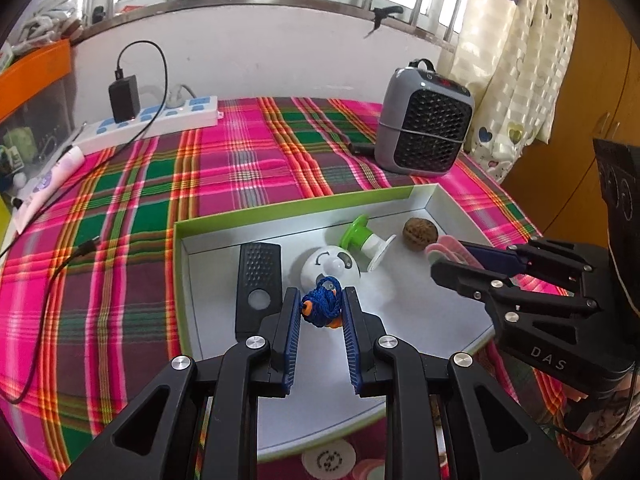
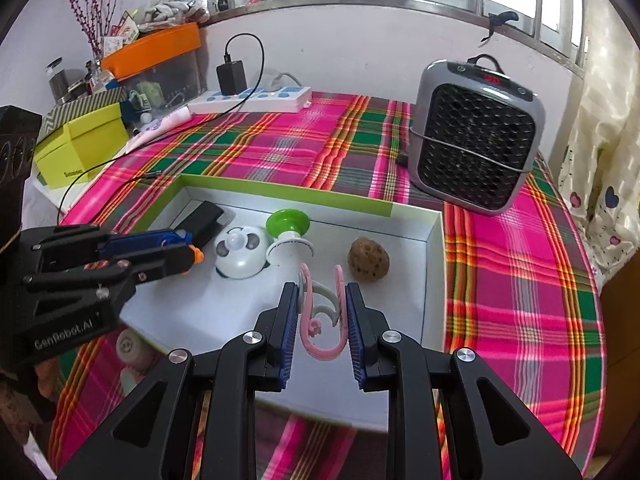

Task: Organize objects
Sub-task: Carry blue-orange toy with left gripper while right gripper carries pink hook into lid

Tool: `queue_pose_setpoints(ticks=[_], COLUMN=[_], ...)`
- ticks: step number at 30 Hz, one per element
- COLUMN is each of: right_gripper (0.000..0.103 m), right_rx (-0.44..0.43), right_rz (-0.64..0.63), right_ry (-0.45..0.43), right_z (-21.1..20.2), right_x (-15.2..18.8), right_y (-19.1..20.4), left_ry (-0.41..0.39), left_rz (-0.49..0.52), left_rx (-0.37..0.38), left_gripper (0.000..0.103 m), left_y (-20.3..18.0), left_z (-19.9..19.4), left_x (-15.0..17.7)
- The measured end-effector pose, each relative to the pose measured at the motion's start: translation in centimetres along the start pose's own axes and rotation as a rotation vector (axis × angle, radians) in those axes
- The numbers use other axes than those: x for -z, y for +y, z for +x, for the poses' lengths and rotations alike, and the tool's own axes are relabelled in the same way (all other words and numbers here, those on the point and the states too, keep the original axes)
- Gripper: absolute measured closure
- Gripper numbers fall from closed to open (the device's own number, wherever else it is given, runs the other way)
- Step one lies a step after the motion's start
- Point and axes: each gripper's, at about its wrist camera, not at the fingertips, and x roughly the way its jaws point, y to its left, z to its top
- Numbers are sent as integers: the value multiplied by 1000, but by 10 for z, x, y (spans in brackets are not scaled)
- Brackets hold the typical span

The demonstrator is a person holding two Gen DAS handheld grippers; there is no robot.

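Note:
A white box lid with green rim point(image 1: 280, 206) point(image 2: 280, 190) lies on the plaid table. In it are a black rectangular device point(image 1: 259, 280) point(image 2: 206, 216), a white panda-face dome point(image 1: 332, 266) point(image 2: 240, 256), a green and white suction piece point(image 1: 362, 240) point(image 2: 290, 230) and a walnut point(image 1: 418, 232) point(image 2: 368, 260). My left gripper point(image 1: 322, 304) point(image 2: 188, 250) is shut on a blue cord with orange ends point(image 1: 322, 306), held over the box. My right gripper point(image 2: 322, 308) point(image 1: 452, 258) is shut on pink and white hooks point(image 2: 322, 320) point(image 1: 440, 252) over the box.
A grey heater point(image 1: 424, 128) point(image 2: 476, 136) stands at the back right. A power strip with a black charger point(image 1: 152, 120) point(image 2: 252, 96) and its cable lies at the back left. A yellow-green box point(image 2: 80, 148) and an orange-lidded bin point(image 2: 156, 48) stand left. Stickers point(image 1: 328, 458) lie near the table's front.

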Motion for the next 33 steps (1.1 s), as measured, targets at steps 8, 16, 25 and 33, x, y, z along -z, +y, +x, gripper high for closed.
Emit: queue_pose_setpoints(ticks=[8,16,25,33], right_gripper=[79,79,79,79], right_rx=[2,9,9,15], right_rz=[-10,-17,-24,-27], right_ry=[34,64,74,73], right_z=[15,28,35,39], right_x=[-7,-10,-12,-13], right_y=[-3,-5,-4,-3], left_ry=[35,40,37,37], left_rz=[5,4,-4,3], left_rx=[-17,-40,-56,-70], left_gripper=[84,84,84,84], left_y=[4,9,14,13], left_z=[14,20,22,26], left_x=[1,-2,-5,-9])
